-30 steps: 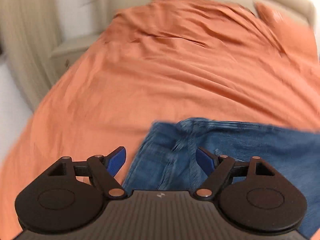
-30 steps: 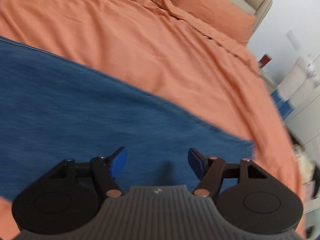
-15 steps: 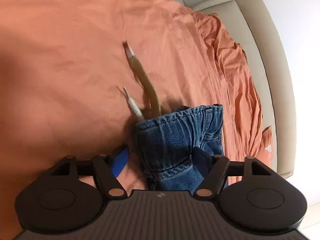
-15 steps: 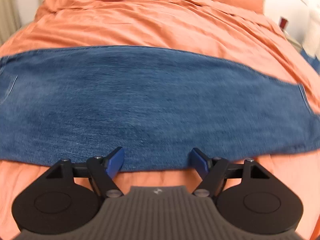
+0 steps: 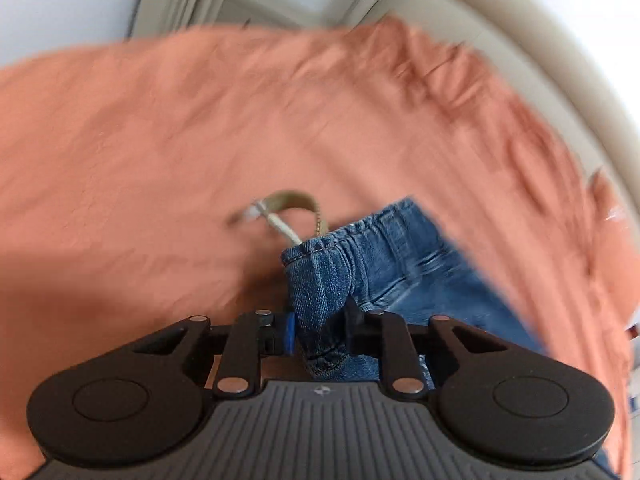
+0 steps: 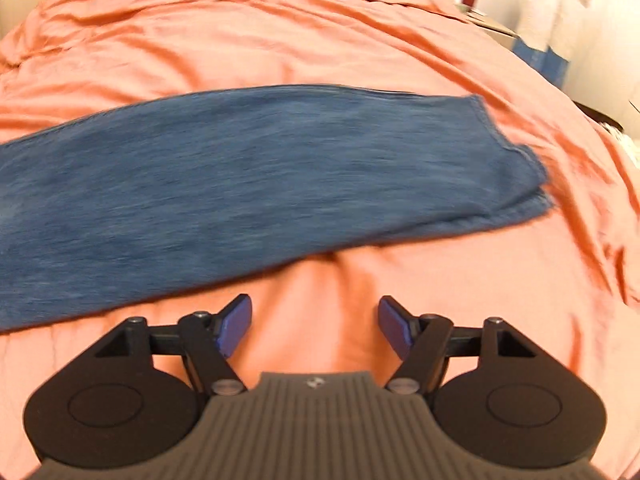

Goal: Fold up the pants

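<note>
Blue denim pants (image 6: 240, 176) lie stretched across an orange bedspread (image 6: 320, 40), legs laid one over the other, hems toward the right. Left gripper (image 5: 320, 330): jaws clenched on a bunched fold of the waistband (image 5: 332, 280), from which a tan drawstring (image 5: 296, 208) loops out over the spread. Right gripper (image 6: 314, 324): jaws spread wide and holding nothing, poised above bare bedspread just beside the near edge of the legs.

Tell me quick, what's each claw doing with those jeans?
Left gripper clamped on jeans waistband. Right gripper open, empty, above orange bedcover, short of the legs. Nothing blocking.
</note>
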`<state>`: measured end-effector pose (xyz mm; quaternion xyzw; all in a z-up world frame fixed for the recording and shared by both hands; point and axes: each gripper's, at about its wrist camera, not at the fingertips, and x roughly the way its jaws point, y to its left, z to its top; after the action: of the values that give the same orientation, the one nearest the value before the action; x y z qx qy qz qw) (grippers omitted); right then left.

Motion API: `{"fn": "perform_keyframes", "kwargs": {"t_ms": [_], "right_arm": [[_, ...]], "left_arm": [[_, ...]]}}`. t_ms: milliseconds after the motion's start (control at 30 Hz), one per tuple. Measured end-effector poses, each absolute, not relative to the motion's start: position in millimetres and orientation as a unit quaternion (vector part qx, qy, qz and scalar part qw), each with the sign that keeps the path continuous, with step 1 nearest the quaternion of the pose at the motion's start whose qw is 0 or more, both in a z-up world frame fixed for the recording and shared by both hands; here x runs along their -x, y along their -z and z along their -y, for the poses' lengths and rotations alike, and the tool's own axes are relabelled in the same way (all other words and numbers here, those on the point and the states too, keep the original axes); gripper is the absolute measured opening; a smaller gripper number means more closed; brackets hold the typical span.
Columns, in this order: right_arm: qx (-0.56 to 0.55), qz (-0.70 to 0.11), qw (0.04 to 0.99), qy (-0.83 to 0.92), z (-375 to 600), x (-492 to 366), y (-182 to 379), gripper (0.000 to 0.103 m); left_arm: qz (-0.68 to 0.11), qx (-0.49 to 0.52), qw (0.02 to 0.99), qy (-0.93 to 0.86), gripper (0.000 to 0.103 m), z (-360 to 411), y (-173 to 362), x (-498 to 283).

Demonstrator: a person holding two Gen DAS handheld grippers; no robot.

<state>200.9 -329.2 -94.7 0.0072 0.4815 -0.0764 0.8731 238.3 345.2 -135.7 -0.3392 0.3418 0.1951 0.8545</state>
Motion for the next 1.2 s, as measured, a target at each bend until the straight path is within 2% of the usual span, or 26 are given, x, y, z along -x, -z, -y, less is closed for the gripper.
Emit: {"fn": "perform_keyframes", "kwargs": {"t_ms": [167,233,300,533,633,900,1033,1133,1200], "right_arm": [[-0.048,-0.458,0.882,0.102,383,-180,83,0.065],[-0.078,-0.448,0.884,0.112,407,-171,80,0.063],[-0.113,-0.437,0.884,0.121,430,-162,77,0.061],[-0.201,-0.376,0.892,0.149,495,-149,67,0.061],[-0.250,-0.354,0.888,0.155,522,-157,72,0.051],[-0.343,-0.304,0.873,0.168,569,-205,92,0.049],[-0.369,-0.304,0.862,0.168,584,-230,110,0.047],[-0.384,-0.309,0.855,0.162,589,-244,123,0.032],[-0.389,-0.318,0.849,0.164,592,-250,129,0.013]], "left_arm": [[-0.364,0.303,0.857,-0.204,0.030,-337,142,-254],[-0.379,0.279,0.856,-0.212,0.040,-331,131,-256],[-0.385,0.248,0.862,-0.216,0.046,-324,117,-255],[-0.380,0.128,0.887,-0.228,0.047,-284,81,-255],[-0.374,0.105,0.899,-0.201,0.047,-259,72,-263],[-0.390,0.048,0.912,-0.121,0.047,-176,95,-312],[-0.399,0.035,0.911,-0.094,0.047,-145,110,-330],[-0.402,0.030,0.912,-0.074,0.047,-127,117,-339],[-0.399,0.036,0.915,-0.047,0.047,-113,119,-342]]}}
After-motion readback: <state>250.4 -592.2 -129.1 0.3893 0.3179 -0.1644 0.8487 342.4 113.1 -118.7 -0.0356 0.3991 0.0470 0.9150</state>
